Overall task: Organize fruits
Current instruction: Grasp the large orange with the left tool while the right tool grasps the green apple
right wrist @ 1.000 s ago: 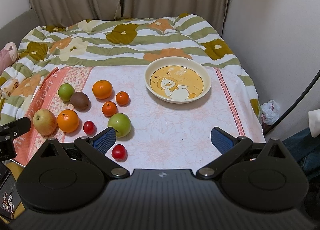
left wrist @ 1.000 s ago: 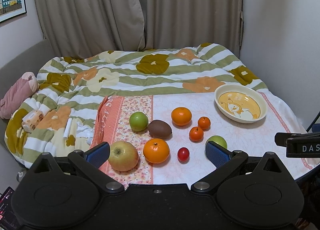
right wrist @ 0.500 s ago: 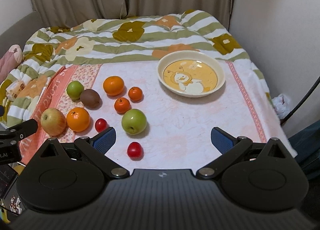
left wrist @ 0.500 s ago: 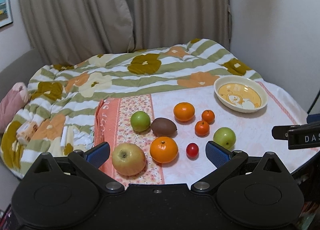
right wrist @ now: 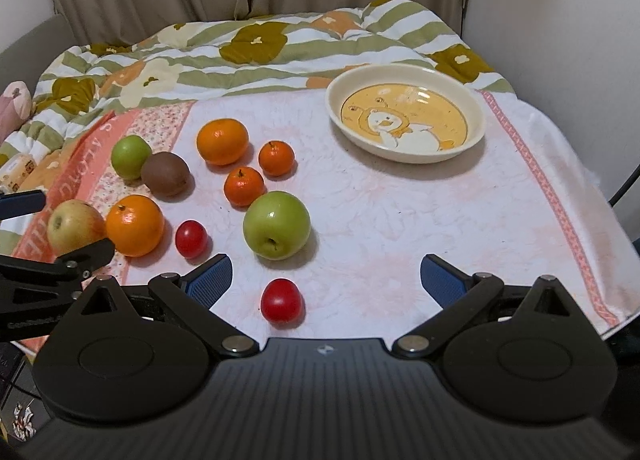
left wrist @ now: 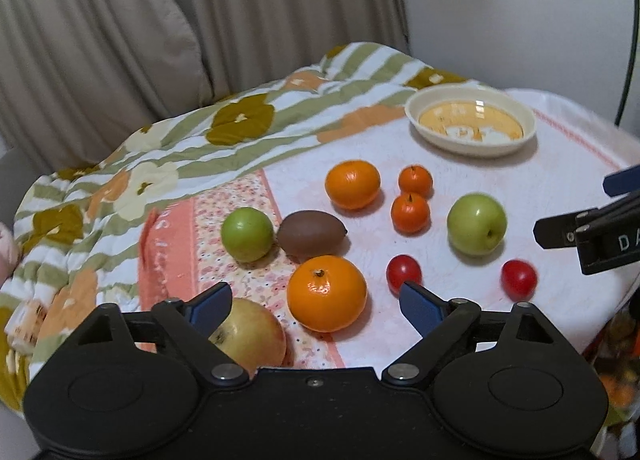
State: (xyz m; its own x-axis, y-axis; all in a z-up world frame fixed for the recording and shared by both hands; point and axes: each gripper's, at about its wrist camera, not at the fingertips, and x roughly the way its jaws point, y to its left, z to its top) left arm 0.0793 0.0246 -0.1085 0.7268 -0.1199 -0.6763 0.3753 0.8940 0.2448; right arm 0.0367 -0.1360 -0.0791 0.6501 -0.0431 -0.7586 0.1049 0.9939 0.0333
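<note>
Several fruits lie on a pink-and-white towel. My left gripper hangs low over the near left. Its jaws are closing around a large orange without touching it. A yellow-red apple sits under its left finger. My right gripper stands open. A small red fruit lies between its fingers, and a green apple lies just beyond. Farther off are a kiwi, a smaller green apple, another orange and two tangerines. The cream bowl holds nothing.
A striped floral quilt covers the bed behind the towel, with curtains and a wall beyond. The towel's right edge drops off beside a dark cable. A second small red fruit lies by my left gripper's right fingertip.
Both grippers have sunk toward the fruit, which now looks larger and nearer. The left view has rolled, and its fingers stand a little closer together. No fruit has moved.
</note>
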